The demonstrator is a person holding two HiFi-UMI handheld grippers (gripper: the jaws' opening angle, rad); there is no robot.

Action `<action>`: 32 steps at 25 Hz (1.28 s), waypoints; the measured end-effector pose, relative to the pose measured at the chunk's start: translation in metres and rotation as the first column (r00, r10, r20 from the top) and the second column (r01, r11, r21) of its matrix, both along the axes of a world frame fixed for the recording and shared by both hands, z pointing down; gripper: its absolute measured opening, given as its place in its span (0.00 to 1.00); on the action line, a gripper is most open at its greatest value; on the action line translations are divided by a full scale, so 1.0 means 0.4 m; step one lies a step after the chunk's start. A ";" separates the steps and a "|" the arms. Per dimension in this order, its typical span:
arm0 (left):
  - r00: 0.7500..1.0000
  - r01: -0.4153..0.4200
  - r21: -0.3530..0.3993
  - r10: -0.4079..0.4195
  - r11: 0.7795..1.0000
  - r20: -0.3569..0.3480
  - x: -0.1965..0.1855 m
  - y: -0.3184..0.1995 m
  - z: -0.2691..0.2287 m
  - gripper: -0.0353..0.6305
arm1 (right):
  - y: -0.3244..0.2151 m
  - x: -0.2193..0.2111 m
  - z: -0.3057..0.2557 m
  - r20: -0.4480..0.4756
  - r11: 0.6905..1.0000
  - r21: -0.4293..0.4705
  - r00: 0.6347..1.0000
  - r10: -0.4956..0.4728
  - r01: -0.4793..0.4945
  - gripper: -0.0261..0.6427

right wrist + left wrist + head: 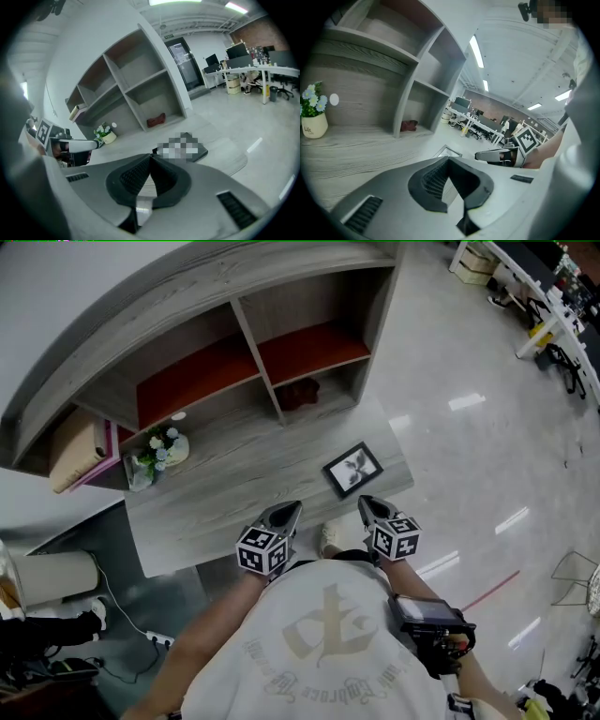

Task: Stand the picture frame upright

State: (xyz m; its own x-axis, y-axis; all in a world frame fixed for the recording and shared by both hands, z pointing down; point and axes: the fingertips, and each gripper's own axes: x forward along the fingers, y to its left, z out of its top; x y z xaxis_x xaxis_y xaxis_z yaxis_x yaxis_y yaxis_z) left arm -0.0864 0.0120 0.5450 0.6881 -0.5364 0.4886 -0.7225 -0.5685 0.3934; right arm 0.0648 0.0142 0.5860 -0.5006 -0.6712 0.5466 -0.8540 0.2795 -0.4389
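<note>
Head view: black rectangular picture frame (352,468) flat on grey wood-grain worktop (234,486), left gripper (290,509) and right gripper (365,502) closed, empty.

We stand at a grey wood-grain counter (216,502) backed by a shelf unit (253,343) with red-backed compartments. Around us the pale floor (469,465) shines under ceiling strip lights (476,50); office desks (255,70) line the far side.

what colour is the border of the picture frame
Black, around a pale picture. The picture frame shows best in the head view.
</note>
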 end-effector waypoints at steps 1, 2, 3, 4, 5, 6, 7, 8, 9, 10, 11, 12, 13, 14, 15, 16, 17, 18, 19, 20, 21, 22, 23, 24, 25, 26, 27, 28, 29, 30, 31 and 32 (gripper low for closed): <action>1.000 -0.009 -0.004 0.009 1.000 0.006 0.010 -0.012 0.005 0.06 | -0.008 0.006 0.009 -0.002 1.000 -0.013 1.000 0.004 -0.004 0.05; 1.000 -0.019 -0.008 0.019 1.000 0.010 0.021 -0.025 0.009 0.06 | -0.017 0.012 0.018 -0.003 1.000 -0.024 1.000 0.009 -0.009 0.05; 1.000 -0.028 -0.012 0.028 1.000 0.012 0.033 -0.038 0.012 0.06 | -0.027 0.019 0.025 -0.005 0.999 -0.035 1.000 0.013 -0.013 0.05; 0.999 -0.036 -0.016 0.037 0.999 0.012 0.046 -0.050 0.014 0.06 | -0.038 0.025 0.031 -0.006 0.999 -0.043 1.000 0.017 -0.017 0.05; 0.999 -0.046 -0.018 0.046 0.999 0.011 0.059 -0.062 0.014 0.06 | -0.048 0.031 0.037 -0.006 0.998 -0.051 1.000 0.021 -0.021 0.05; 0.998 -0.057 -0.020 0.058 0.998 0.011 0.072 -0.074 0.015 0.06 | -0.057 0.036 0.043 -0.003 0.998 -0.058 1.000 0.025 -0.025 0.05; 0.997 -0.070 -0.021 0.070 0.997 0.013 0.085 -0.084 0.015 0.06 | -0.064 0.040 0.048 0.003 0.997 -0.065 1.000 0.031 -0.031 0.05; 0.996 -0.083 -0.022 0.083 0.996 0.018 0.098 -0.094 0.017 0.06 | -0.071 0.043 0.053 0.010 0.997 -0.074 0.999 0.037 -0.036 0.05; 0.995 -0.095 -0.023 0.096 0.995 0.024 0.109 -0.104 0.019 0.06 | -0.077 0.047 0.060 0.016 0.996 -0.083 0.999 0.042 -0.041 0.05; 0.994 -0.106 -0.024 0.107 0.994 0.030 0.120 -0.114 0.021 0.06 | -0.084 0.051 0.066 0.021 0.995 -0.093 0.999 0.046 -0.044 0.05; 0.993 -0.115 -0.026 0.116 0.993 0.036 0.131 -0.126 0.024 0.06 | -0.090 0.055 0.073 0.024 0.994 -0.103 0.999 0.048 -0.045 0.05; 0.992 -0.121 -0.029 0.123 0.992 0.042 0.141 -0.139 0.027 0.06 | -0.097 0.061 0.079 0.025 0.992 -0.113 0.998 0.050 -0.046 0.05; 0.991 -0.126 -0.033 0.128 0.991 0.047 0.151 -0.151 0.030 0.06 | -0.101 0.066 0.085 0.025 0.991 -0.122 0.998 0.051 -0.047 0.05; 0.990 -0.129 -0.037 0.131 0.991 0.050 0.160 -0.161 0.033 0.06 | -0.105 0.071 0.091 0.024 0.990 -0.131 0.998 0.052 -0.049 0.05; 0.990 -0.132 -0.040 0.134 0.990 0.053 0.167 -0.171 0.036 0.06 | -0.107 0.075 0.096 0.023 0.989 -0.138 0.998 0.054 -0.051 0.05; 0.989 -0.134 -0.044 0.137 0.990 0.056 0.174 -0.179 0.039 0.06 | -0.109 0.078 0.102 0.022 0.988 -0.145 0.998 0.058 -0.054 0.05; 0.988 -0.137 -0.048 0.140 0.989 0.058 0.179 -0.186 0.041 0.06 | -0.112 0.080 0.108 0.022 0.987 -0.151 0.998 0.063 -0.059 0.05; 0.988 -0.142 -0.052 0.145 0.989 0.061 0.185 -0.192 0.044 0.06 | -0.115 0.082 0.112 0.023 0.985 -0.157 0.997 0.070 -0.065 0.05; 0.986 -0.148 -0.055 0.151 0.987 0.063 0.190 -0.195 0.045 0.06 | -0.117 0.083 0.115 0.025 0.984 -0.163 0.997 0.077 -0.072 0.05; 0.985 -0.156 -0.058 0.160 0.986 0.067 0.195 -0.197 0.048 0.06 | -0.118 0.084 0.118 0.028 0.983 -0.168 0.996 0.086 -0.080 0.05; 0.983 -0.165 -0.061 0.169 0.984 0.070 0.200 -0.198 0.050 0.06 | -0.119 0.085 0.119 0.030 0.981 -0.172 0.995 0.094 -0.088 0.05; 0.981 -0.175 -0.063 0.179 0.983 0.074 0.206 -0.200 0.053 0.06 | -0.121 0.087 0.121 0.030 0.980 -0.175 0.994 0.103 -0.097 0.05; 0.979 -0.184 -0.065 0.189 0.981 0.078 0.212 -0.203 0.057 0.06 | -0.123 0.089 0.123 0.029 0.978 -0.179 0.993 0.113 -0.106 0.05; 0.977 -0.194 -0.066 0.199 0.979 0.081 0.217 -0.207 0.060 0.06 | -0.125 0.091 0.126 0.027 0.976 -0.183 0.992 0.124 -0.117 0.05; 0.974 -0.204 -0.068 0.209 0.977 0.084 0.222 -0.212 0.064 0.06 | -0.127 0.093 0.130 0.025 0.974 -0.188 0.990 0.137 -0.130 0.05; 0.972 -0.214 -0.072 0.220 0.974 0.088 0.228 -0.217 0.067 0.06 | -0.128 0.095 0.136 0.022 0.970 -0.195 0.988 0.151 -0.144 0.05; 0.968 -0.225 -0.076 0.231 0.971 0.093 0.233 -0.222 0.072 0.06 | -0.129 0.097 0.142 0.020 0.966 -0.204 0.986 0.166 -0.159 0.05; 0.965 -0.237 -0.081 0.244 0.968 0.099 0.240 -0.227 0.077 0.06 | -0.128 0.099 0.149 0.017 0.961 -0.213 0.983 0.183 -0.175 0.05; 0.961 -0.249 -0.086 0.257 0.965 0.104 0.248 -0.231 0.082 0.06 | -0.127 0.104 0.154 0.016 0.956 -0.221 0.980 0.200 -0.192 0.05; 0.956 -0.261 -0.089 0.270 0.961 0.111 0.258 -0.236 0.087 0.06 | -0.127 0.110 0.157 0.015 0.952 -0.227 0.976 0.217 -0.208 0.05; 0.952 -0.271 -0.093 0.281 0.958 0.118 0.269 -0.243 0.092 0.06 | -0.128 0.117 0.159 0.015 0.947 -0.230 0.973 0.232 -0.223 0.05; 0.949 -0.279 -0.097 0.290 0.955 0.127 0.279 -0.250 0.099 0.06 | -0.128 0.125 0.159 0.014 0.944 -0.232 0.969 0.246 -0.236 0.06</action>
